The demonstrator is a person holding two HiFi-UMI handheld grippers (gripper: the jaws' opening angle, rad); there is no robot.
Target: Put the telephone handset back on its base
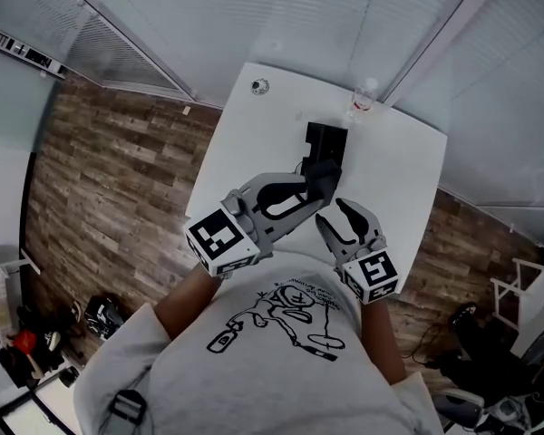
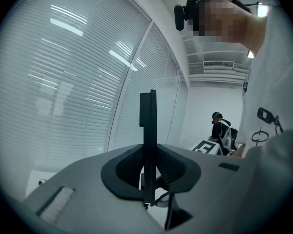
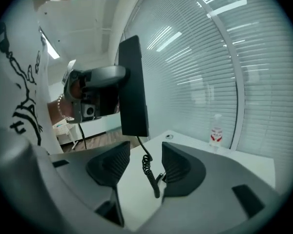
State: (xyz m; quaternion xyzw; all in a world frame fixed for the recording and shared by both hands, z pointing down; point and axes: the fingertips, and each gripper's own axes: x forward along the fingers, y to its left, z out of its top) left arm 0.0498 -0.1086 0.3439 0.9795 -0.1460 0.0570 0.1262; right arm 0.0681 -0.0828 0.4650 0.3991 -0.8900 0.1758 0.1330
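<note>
The left hand-held gripper [image 1: 310,187] is clenched on the black telephone handset [image 3: 133,94], its pads pressing both flat faces; the handset stands upright, lifted clear of the white desk [image 1: 254,143], just on the near side of the black base [image 1: 325,140]; the base sits toward the desk's far edge, near a clear bottle [image 1: 364,100] at that edge; a coiled cord [image 3: 147,167] hangs from the handset's lower end down to the desk; the right hand-held gripper [image 1: 334,210] is released, jaws wide apart, the cord showing between them untouched.
</note>
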